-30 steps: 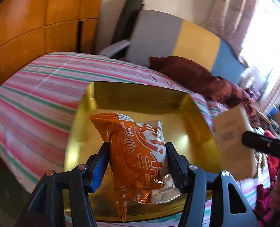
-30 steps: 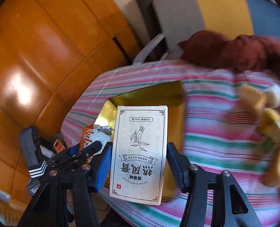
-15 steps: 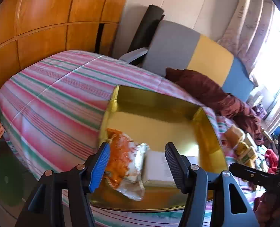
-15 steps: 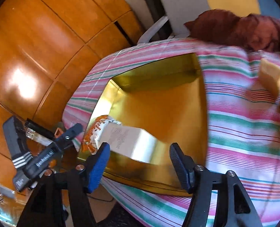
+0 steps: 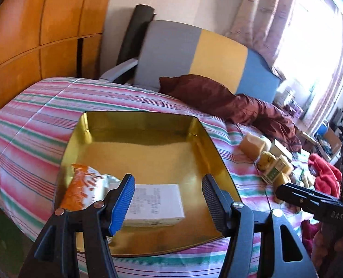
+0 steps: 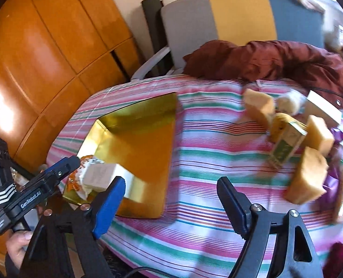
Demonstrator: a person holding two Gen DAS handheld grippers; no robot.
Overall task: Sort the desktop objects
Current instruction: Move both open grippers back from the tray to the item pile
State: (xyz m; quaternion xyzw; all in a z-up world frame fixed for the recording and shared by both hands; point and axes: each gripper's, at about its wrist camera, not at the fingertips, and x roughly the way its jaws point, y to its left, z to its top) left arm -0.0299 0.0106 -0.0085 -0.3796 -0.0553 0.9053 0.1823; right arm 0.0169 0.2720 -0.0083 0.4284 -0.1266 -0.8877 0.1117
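A gold tray (image 5: 139, 125) lies on the striped cloth. In it, at the near left, rests an orange snack packet (image 5: 81, 185), with a white printed box (image 5: 155, 199) beside it. My left gripper (image 5: 168, 203) hovers open just above the tray's near edge, with nothing between its pads. In the right wrist view the tray (image 6: 148, 143), the packet (image 6: 75, 181) and the box (image 6: 102, 175) sit to the left. My right gripper (image 6: 171, 208) is over bare cloth right of the tray, its jaws opening and empty. The left gripper (image 6: 64, 169) shows at the left edge.
A pile of yellow sponge blocks (image 6: 310, 176), a green carton (image 6: 284, 146) and a white box (image 6: 322, 108) lies right of the tray. A maroon garment (image 6: 275, 60) and a grey, yellow and blue chair (image 5: 194, 53) stand behind. Wooden cabinets (image 6: 44, 58) are on the left.
The left gripper let go of the orange packet and the right one of the white box; both lie in the tray. Both grippers drew back, and the right swung right, opening wider.
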